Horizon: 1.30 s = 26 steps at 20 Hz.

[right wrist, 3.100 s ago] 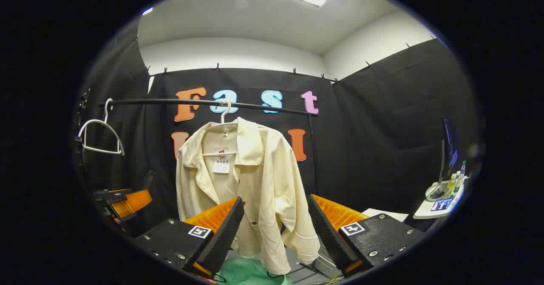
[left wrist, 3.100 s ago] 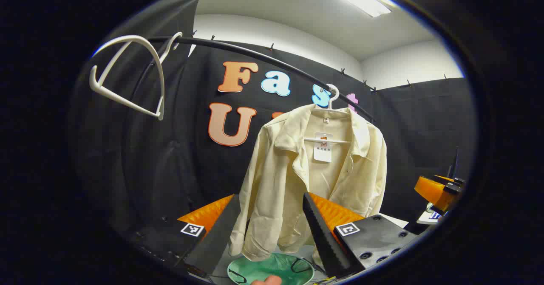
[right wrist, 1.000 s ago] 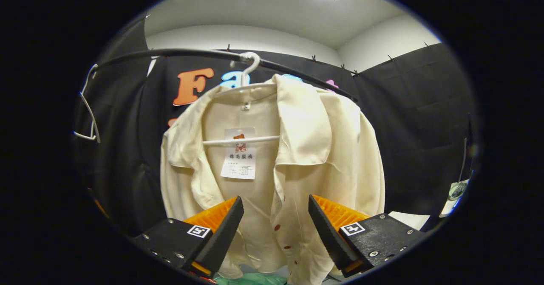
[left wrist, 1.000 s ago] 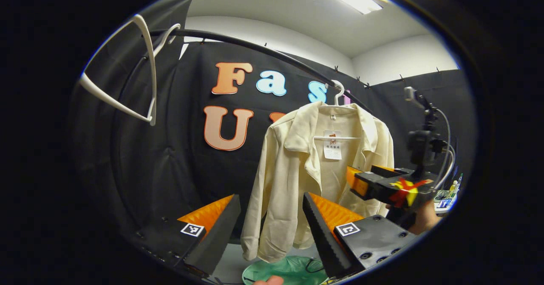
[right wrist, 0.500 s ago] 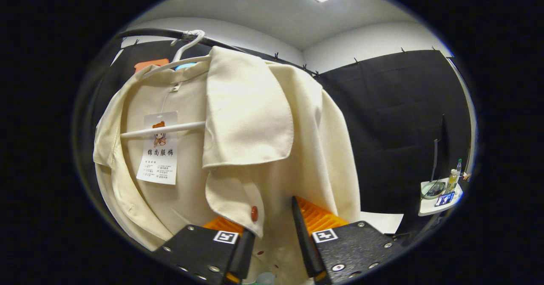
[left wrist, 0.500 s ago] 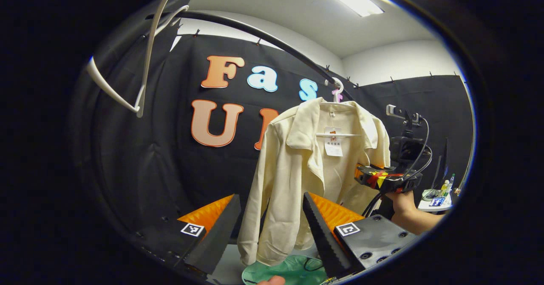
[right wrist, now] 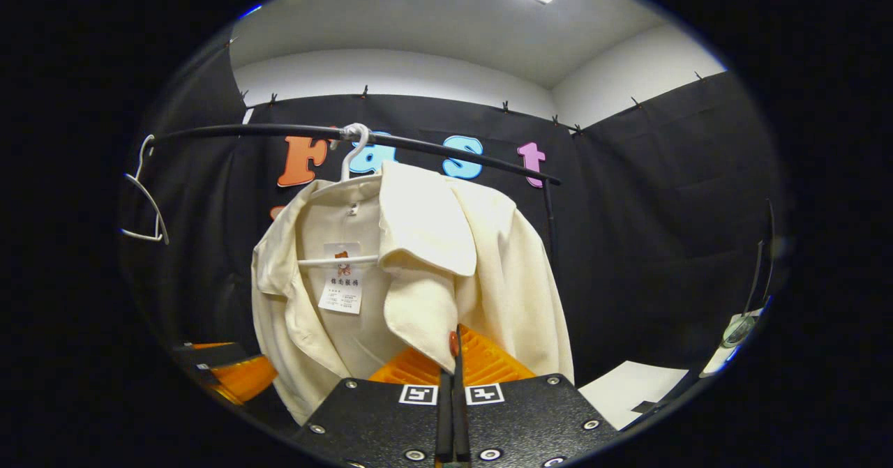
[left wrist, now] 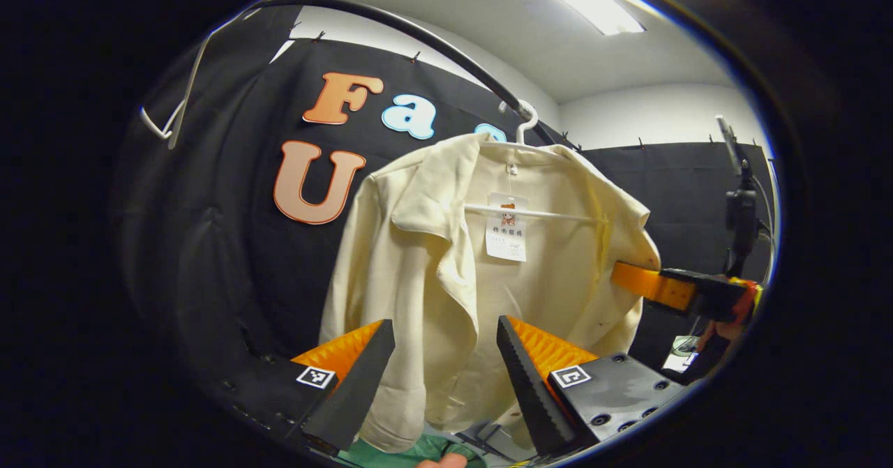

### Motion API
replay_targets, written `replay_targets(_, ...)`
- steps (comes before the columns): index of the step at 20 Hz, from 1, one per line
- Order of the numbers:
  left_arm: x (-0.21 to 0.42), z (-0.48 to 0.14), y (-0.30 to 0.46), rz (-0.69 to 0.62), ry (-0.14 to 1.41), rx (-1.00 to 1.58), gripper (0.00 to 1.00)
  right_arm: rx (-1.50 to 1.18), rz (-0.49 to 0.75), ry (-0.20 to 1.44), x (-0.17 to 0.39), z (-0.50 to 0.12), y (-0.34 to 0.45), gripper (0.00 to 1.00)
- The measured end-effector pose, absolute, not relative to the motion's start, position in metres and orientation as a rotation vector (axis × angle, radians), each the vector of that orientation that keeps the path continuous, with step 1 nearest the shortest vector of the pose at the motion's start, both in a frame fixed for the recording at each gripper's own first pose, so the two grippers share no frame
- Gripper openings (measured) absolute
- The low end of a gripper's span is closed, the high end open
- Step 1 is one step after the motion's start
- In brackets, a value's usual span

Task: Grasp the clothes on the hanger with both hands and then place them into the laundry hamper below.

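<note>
A cream jacket (left wrist: 418, 259) hangs open-fronted on a white hanger (left wrist: 530, 212) hooked over the black rail (left wrist: 432, 42). My left gripper (left wrist: 446, 356) is open, its two fingers framing the jacket's left front panel from a short way off. My right gripper (right wrist: 452, 367) is shut on the jacket's (right wrist: 502, 280) right lapel edge, just under a red button. In the left gripper view the right gripper (left wrist: 621, 274) reaches in from the right and meets the jacket's right side. Below the hem lies the green hamper (left wrist: 391, 454), mostly hidden.
An empty white hanger (right wrist: 143, 206) hangs at the rail's (right wrist: 244, 131) left end. The left gripper (right wrist: 223, 376) sits low at the left in the right gripper view. A white table (right wrist: 628, 384) with small items stands to the right.
My right gripper has shut on the jacket's lapel and drawn back a little. My left gripper has come closer to the jacket, which looks larger in its view.
</note>
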State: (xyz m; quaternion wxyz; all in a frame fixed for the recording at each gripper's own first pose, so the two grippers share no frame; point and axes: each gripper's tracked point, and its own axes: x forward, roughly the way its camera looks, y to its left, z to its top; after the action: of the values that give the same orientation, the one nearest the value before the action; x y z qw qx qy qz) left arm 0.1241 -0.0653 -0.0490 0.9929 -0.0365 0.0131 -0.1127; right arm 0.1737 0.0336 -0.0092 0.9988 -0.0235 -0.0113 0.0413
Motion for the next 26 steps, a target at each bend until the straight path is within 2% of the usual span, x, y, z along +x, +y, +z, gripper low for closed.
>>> replay_targets(7,0.216,-0.076,-0.055,-0.005,0.017,-0.102,0.96,-0.02,0.168,-0.025,0.165,-0.007,0.04,0.0)
replay_targets(8,0.226,-0.076,-0.05,0.024,-0.003,-0.086,0.93,-0.024,0.171,-0.023,0.166,-0.008,0.04,0.0)
replay_targets(9,0.234,-0.075,-0.046,0.043,-0.022,-0.054,1.0,-0.026,0.173,-0.022,0.167,-0.009,0.04,0.0)
replay_targets(10,0.24,-0.075,-0.041,0.056,-0.036,-0.01,0.97,-0.028,0.174,-0.02,0.167,-0.01,0.04,0.0)
replay_targets(11,0.245,-0.072,-0.036,0.057,-0.049,0.034,1.0,-0.03,0.174,-0.02,0.167,-0.01,0.041,0.0)
replay_targets(12,0.248,-0.068,-0.037,0.032,-0.056,0.063,0.93,-0.031,0.172,-0.022,0.167,-0.01,0.04,0.0)
replay_targets(14,0.246,-0.058,-0.026,0.048,-0.073,0.124,0.41,-0.039,0.165,-0.028,0.168,-0.009,0.036,0.0)
replay_targets(15,0.243,-0.055,-0.018,0.057,-0.071,0.145,0.24,-0.043,0.159,-0.03,0.167,-0.009,0.035,0.0)
replay_targets(16,0.239,-0.052,-0.018,0.039,-0.068,0.153,0.11,-0.046,0.151,-0.035,0.168,-0.008,0.033,0.0)
replay_targets(18,0.228,-0.033,-0.005,0.055,-0.116,0.217,0.12,-0.058,0.126,-0.054,0.168,-0.003,0.025,0.0)
replay_targets(21,0.21,0.006,0.029,0.146,-0.182,0.354,0.11,-0.081,0.063,-0.138,0.163,0.023,0.004,0.0)
replay_targets(26,0.207,0.065,0.072,0.27,-0.258,0.417,0.1,-0.144,-0.04,-0.236,0.159,0.079,-0.043,0.0)
